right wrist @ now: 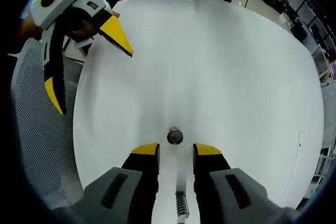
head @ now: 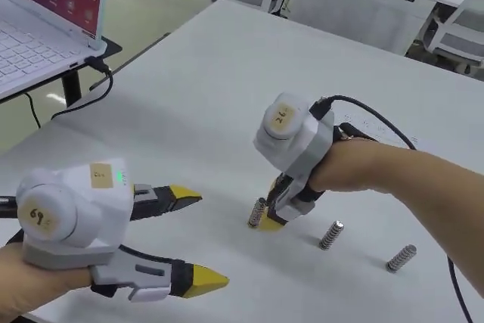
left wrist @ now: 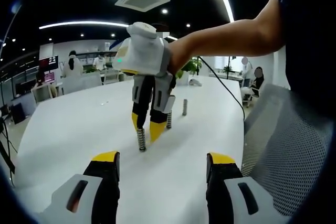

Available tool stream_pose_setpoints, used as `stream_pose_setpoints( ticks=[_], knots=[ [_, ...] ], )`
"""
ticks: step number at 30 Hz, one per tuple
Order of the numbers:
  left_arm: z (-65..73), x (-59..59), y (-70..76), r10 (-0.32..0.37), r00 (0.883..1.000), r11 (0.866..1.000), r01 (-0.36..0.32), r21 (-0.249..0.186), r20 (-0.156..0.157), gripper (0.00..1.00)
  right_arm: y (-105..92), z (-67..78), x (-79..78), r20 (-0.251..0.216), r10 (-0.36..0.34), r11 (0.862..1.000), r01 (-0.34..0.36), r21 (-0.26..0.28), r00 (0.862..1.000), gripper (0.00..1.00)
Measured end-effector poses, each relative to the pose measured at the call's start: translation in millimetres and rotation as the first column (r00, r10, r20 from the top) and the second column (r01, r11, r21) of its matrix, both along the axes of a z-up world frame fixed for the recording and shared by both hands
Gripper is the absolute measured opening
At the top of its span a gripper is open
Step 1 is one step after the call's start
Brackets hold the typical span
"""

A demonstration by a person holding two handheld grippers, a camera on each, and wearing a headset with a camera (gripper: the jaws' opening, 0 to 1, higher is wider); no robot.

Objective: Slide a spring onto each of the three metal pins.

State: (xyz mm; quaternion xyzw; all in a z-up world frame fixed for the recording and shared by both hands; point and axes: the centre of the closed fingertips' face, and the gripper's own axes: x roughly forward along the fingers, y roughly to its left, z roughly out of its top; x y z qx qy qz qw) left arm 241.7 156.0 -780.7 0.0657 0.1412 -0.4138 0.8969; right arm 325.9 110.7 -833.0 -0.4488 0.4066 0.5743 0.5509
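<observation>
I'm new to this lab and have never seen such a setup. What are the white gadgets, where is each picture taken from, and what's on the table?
There is no robot here: a person holds a two-jaw tool in each hand. The head view comes from a headset camera looking down at the white table. The two round pictures come from cameras riding on the tools. The left gripper is open and holds nothing. The right gripper points down with its yellow tips right by one pin, jaws apart and apparently gripping nothing. Beside it stand two more pins. All three seem to carry springs. A laptop sits far left.
</observation>
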Motion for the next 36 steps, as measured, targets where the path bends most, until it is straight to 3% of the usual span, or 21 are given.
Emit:
stream_pose_setpoints(
  ticks=[20, 36],
  knots=[
    [5.5, 4.1, -12.4, -0.028, 1.0, 0.999, 0.028, 0.017, -0.003, 0.64, -35.1, 12.5, 5.2, 0.024, -0.099, 0.993, 0.098, 0.061, 0.995, 0.26],
    [10.8, 4.4, -20.2, -0.041, 0.999, 0.998, 0.041, 0.046, -0.01, 0.64, -59.6, 23.8, 10.5, 0.035, -0.168, 0.979, 0.162, 0.127, 0.985, 0.28]
  ],
)
